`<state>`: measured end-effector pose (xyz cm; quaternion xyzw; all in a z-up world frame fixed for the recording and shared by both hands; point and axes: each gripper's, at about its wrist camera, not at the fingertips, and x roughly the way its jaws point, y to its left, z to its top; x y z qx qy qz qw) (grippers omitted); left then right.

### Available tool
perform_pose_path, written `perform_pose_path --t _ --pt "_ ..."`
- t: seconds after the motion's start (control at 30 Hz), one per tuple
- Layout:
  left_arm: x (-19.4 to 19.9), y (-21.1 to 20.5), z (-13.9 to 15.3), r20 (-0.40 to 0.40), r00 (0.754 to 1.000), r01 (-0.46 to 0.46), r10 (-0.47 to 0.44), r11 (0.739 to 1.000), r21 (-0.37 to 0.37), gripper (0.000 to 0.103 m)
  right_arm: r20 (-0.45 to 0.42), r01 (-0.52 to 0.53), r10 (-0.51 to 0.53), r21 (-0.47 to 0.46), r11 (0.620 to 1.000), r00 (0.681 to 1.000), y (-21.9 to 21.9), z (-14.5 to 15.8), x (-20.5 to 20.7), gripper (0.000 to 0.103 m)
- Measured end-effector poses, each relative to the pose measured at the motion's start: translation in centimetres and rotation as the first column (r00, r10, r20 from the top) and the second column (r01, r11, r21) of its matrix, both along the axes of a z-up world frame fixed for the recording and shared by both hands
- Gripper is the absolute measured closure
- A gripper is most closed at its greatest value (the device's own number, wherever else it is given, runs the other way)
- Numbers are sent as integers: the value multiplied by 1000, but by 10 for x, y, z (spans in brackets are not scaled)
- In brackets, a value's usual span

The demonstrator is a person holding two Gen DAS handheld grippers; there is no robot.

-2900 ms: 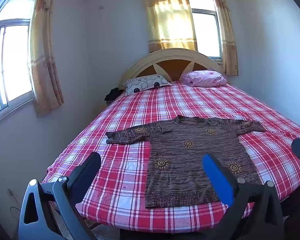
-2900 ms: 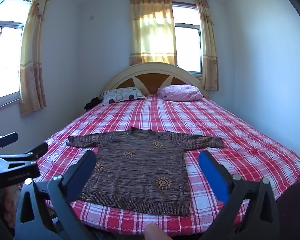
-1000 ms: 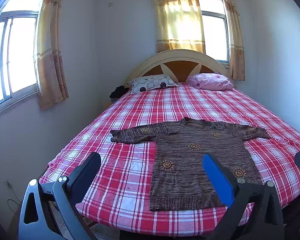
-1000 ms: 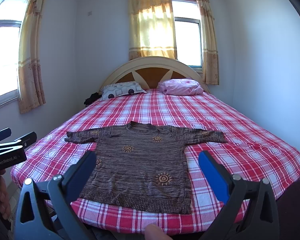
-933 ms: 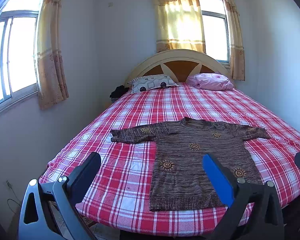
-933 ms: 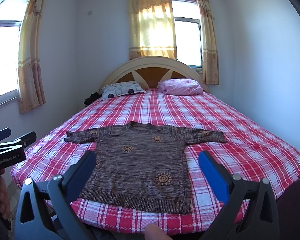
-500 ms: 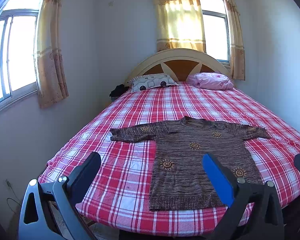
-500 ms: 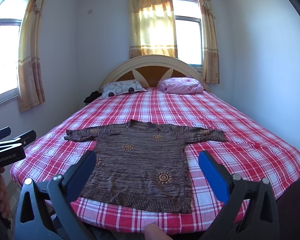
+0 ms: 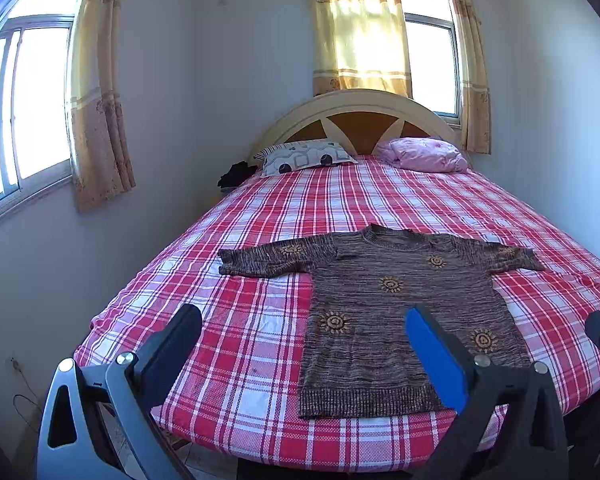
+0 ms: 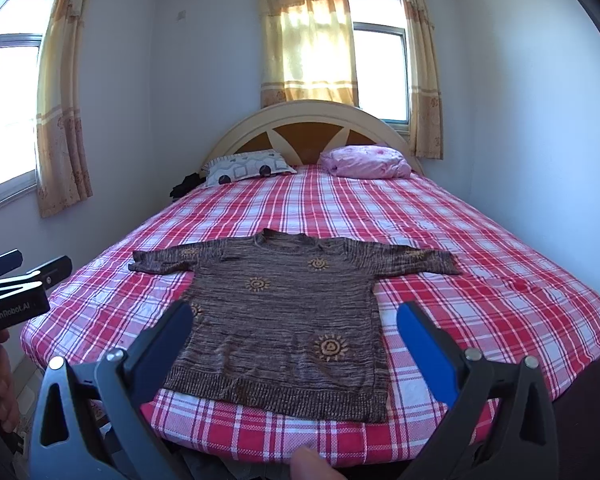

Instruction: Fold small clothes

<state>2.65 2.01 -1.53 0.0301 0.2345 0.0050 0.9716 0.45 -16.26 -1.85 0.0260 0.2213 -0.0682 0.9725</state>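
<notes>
Bed point(image 9: 260, 220), plaid cover, fills room. Brown sweater point(image 10: 284, 312) lies flat at its foot edge, face up, 2 sleeves spread; long axis 6 to 12 o'clock, collar at 12, hem at 6. Left gripper point(image 9: 300, 328) and right gripper point(image 10: 292, 320) hover short of hem, fingers wide apart, empty. Judged pre-fold approach: next, pinch a sleeve or hem corner.

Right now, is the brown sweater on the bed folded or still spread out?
Spread out. The brown sweater lies flat on the plaid bed, both sleeves stretched sideways, hem and neckline fully showing, no layer turned over.
</notes>
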Motion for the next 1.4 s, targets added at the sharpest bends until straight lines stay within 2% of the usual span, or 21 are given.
perform_pose_path --t 0.23,0.37,0.7,0.8,0.87,0.9,0.97,1.17,1.3,1.4 --pt "13 -2 -15 -37 999 -2 3 1000 6 1 -35 -9 9 6 1000 999 -3 -11 9 0" --pt "21 -5 -26 -53 999 3 -2 1000 17 1 -56 -39 42 41 998 998 -9 -22 17 0" --pt "71 -19 -71 -121 992 33 -27 998 46 1 -195 -35 57 115 993 979 -40 -76 59 2" --pt "93 -30 -84 -140 989 60 -51 996 63 1 -209 -36 65 137 990 976 -57 -88 74 10" --pt "111 -38 -92 -149 986 81 -69 994 73 1 -218 -22 49 124 992 975 -71 -94 88 19" --pt "121 -42 -96 -162 984 87 -73 993 83 1 -224 -5 31 119 993 974 -83 -98 97 21" --pt "135 -49 -100 -164 983 100 -85 991 86 1 -238 29 5 137 990 971 -109 -104 114 31" --pt "189 -67 -113 -166 982 106 -88 989 106 1 -274 169 -107 214 962 956 -208 -117 157 43" --pt "227 -74 -121 -175 983 81 -61 990 112 1 -291 302 -208 331 894 934 -297 -124 181 49" --pt "255 -78 -128 -194 980 72 -49 991 114 1 -299 388 -288 365 846 910 -352 -127 198 52"
